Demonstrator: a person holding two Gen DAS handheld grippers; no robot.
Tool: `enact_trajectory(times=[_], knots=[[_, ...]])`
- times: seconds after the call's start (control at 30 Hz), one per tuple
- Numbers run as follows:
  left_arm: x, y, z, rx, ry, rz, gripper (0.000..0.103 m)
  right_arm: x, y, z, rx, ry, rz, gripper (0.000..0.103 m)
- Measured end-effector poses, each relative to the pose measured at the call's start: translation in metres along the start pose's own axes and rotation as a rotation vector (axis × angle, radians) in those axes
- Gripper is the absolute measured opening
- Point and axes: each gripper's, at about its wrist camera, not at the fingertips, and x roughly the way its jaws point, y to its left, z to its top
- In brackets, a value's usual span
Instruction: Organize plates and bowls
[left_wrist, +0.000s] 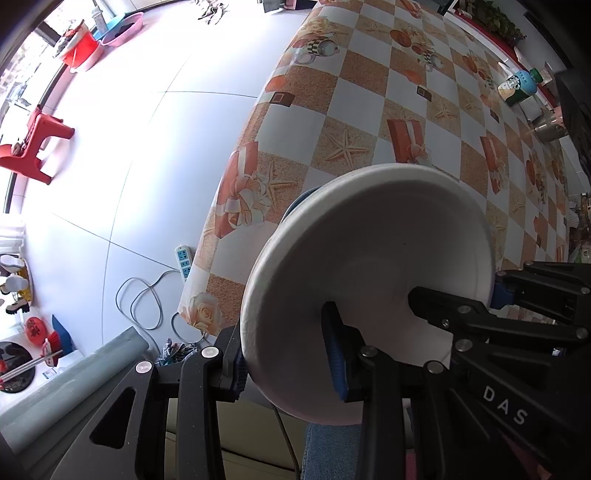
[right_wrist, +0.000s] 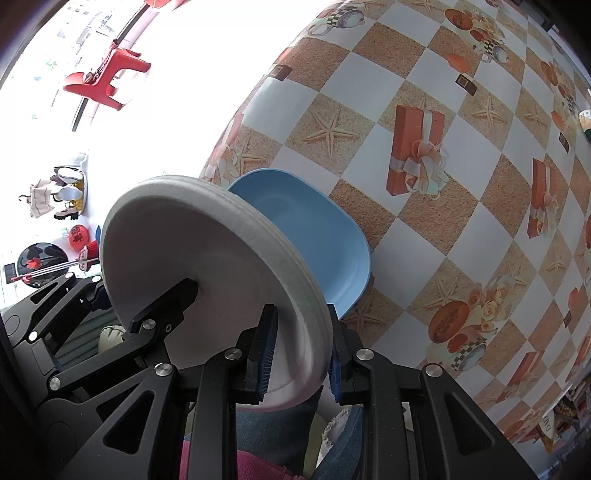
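A white paper plate (left_wrist: 369, 266) is held on edge above the near side of the table. My left gripper (left_wrist: 288, 354) is shut on its rim, one finger on each face. My right gripper (right_wrist: 301, 350) is shut on the opposite rim of the same white plate (right_wrist: 207, 258); it shows in the left wrist view (left_wrist: 480, 306) on the plate's right. A blue plate (right_wrist: 317, 240) lies just behind the white one, near the table's edge; in the left wrist view only a blue sliver (left_wrist: 299, 201) shows.
The table wears a checkered cloth (left_wrist: 388, 110) with starfish and gift prints. A green-capped bottle (left_wrist: 517, 86) and a metal cup (left_wrist: 550, 125) stand at the far right. A red stool (left_wrist: 33, 147), a power strip (left_wrist: 183, 260) and basins (left_wrist: 122, 27) sit on the floor at left.
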Motion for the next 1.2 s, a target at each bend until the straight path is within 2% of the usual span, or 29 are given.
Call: enact_trajectory(times=[0.33, 0.63, 1.2], knots=[[0.011, -0.002, 0.0, 0.006, 0.022, 0.001, 0.038, 0.006, -0.002, 0.002, 0.005, 0.017, -0.001, 0.027], [0.042, -0.002, 0.005, -0.01, 0.065, 0.007, 0.037, 0.033, -0.009, 0.01, 0.026, 0.039, -0.011, 0.027], [0.068, -0.003, 0.007, -0.017, 0.053, 0.015, 0.039, 0.05, -0.016, 0.005, 0.035, 0.026, -0.052, 0.028]])
